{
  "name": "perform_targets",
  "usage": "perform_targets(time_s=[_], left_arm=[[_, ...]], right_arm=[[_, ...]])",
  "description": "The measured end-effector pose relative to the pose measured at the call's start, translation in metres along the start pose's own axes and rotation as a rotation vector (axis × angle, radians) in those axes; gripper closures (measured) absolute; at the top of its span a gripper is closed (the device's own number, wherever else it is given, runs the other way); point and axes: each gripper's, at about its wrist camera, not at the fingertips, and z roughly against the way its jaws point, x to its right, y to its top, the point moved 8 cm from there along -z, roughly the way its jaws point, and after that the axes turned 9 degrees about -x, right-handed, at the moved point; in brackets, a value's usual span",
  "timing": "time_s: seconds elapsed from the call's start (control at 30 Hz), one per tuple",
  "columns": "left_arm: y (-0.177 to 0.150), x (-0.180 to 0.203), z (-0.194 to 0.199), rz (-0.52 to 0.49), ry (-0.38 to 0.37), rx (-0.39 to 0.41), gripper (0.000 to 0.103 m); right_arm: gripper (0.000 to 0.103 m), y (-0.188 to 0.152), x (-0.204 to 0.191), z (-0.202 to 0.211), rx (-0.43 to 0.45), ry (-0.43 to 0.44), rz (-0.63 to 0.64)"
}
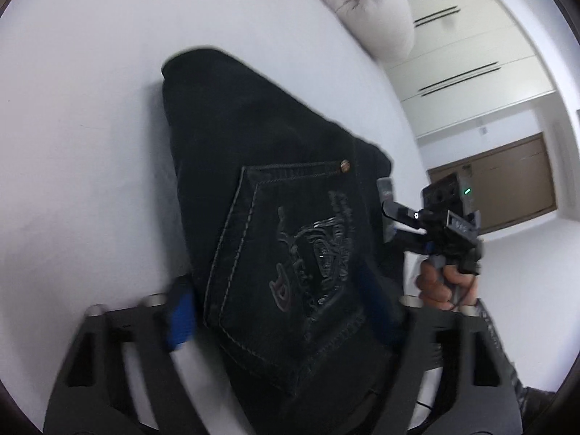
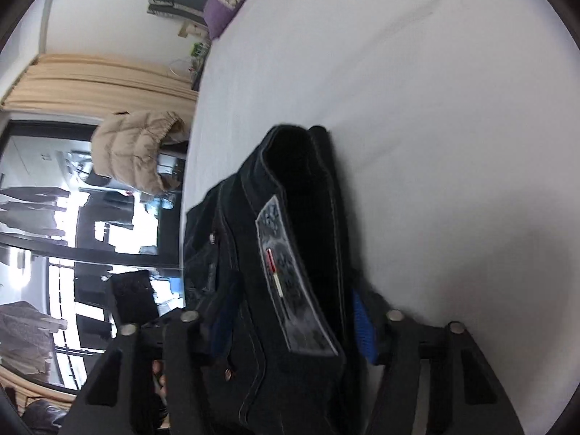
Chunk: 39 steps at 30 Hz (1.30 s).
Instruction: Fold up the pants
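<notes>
Pants point(image 1: 275, 188), black denim, lie folded into a compact bundle on the white bed sheet point(image 1: 90, 145), back pocket point(image 1: 286, 253) uppermost in the left wrist view. The waistband end with its inner label point(image 2: 290, 282) faces your right gripper.

Step in hand, as judged: the fold looks near its end, and you appear to be either releasing the bundle or regripping it to square it up. No loose leg shows in either view.

Left to right:

- Left gripper point(image 1: 286, 311): jaws stand about halfway apart and straddle the near end of the bundle. The blue pad point(image 1: 181, 319) on the left finger sits just beside the cloth; the other pad is hidden in the dark denim. Whether either pad presses is not clear, since the frame is blurred there.
- Right gripper point(image 2: 290, 322): jaws likewise about halfway apart, with the waistband end between them. The blue pad point(image 2: 362, 330) on the right finger lies at the cloth's edge. A firm clamp cannot be confirmed.
- Your right hand point(image 1: 442, 282) on its handle shows at the bundle's right side in the left wrist view.

Next move, as judged: if you are letting go, draw both grippers straight back so the pads do not drag the top layer open. Black cloth against black fingers hides any snag.
</notes>
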Motion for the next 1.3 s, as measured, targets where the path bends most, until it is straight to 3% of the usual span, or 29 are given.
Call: perform_targets(time_s=[0.1,0.17,0.2,0.3,0.43,0.63,0.73,0.9,1.03,1.1,1.2,1.3], left_arm=[[0.000,-0.005,-0.002,0.009,0.025,-0.005,0.068],[0.001,-0.005,0.001,0.008,0.008,-0.006,0.075],[0.004,-0.003,0.002,0.005,-0.005,-0.004,0.079],[0.016,0.008,0.014,-0.024,-0.013,0.013,0.080],[0.033,0.029,0.037,-0.088,0.032,0.071,0.080],[0.064,0.058,0.069,-0.162,0.120,0.161,0.080],[0.071,0.055,0.072,-0.141,0.120,0.182,0.080],[0.061,0.019,0.055,-0.061,0.076,0.185,0.080],[0.040,-0.026,0.033,0.017,0.057,0.148,0.079],[0.036,-0.040,0.024,0.033,0.034,0.154,0.076],[0.035,-0.050,0.018,0.048,-0.012,0.185,0.072],[0.034,-0.055,0.019,0.045,-0.028,0.209,0.071]], right_arm=[[0.068,-0.002,-0.004,-0.005,-0.005,-0.078,0.023],[0.081,-0.005,-0.011,-0.003,0.010,-0.104,0.038],[0.081,-0.005,-0.019,-0.001,0.019,-0.110,0.053],[0.083,-0.001,-0.051,0.004,0.046,-0.137,0.122],[0.083,0.019,-0.094,0.008,0.074,-0.133,0.205],[0.084,0.088,-0.147,-0.010,0.108,-0.087,0.253],[0.084,0.118,-0.157,-0.033,0.107,-0.068,0.251],[0.084,0.152,-0.144,-0.081,0.063,-0.065,0.214],[0.082,0.164,-0.109,-0.114,0.024,-0.092,0.125],[0.075,0.163,-0.086,-0.121,0.032,-0.041,0.065],[0.076,0.157,-0.073,-0.119,0.074,0.056,0.060],[0.072,0.153,-0.074,-0.116,0.102,0.052,0.079]])
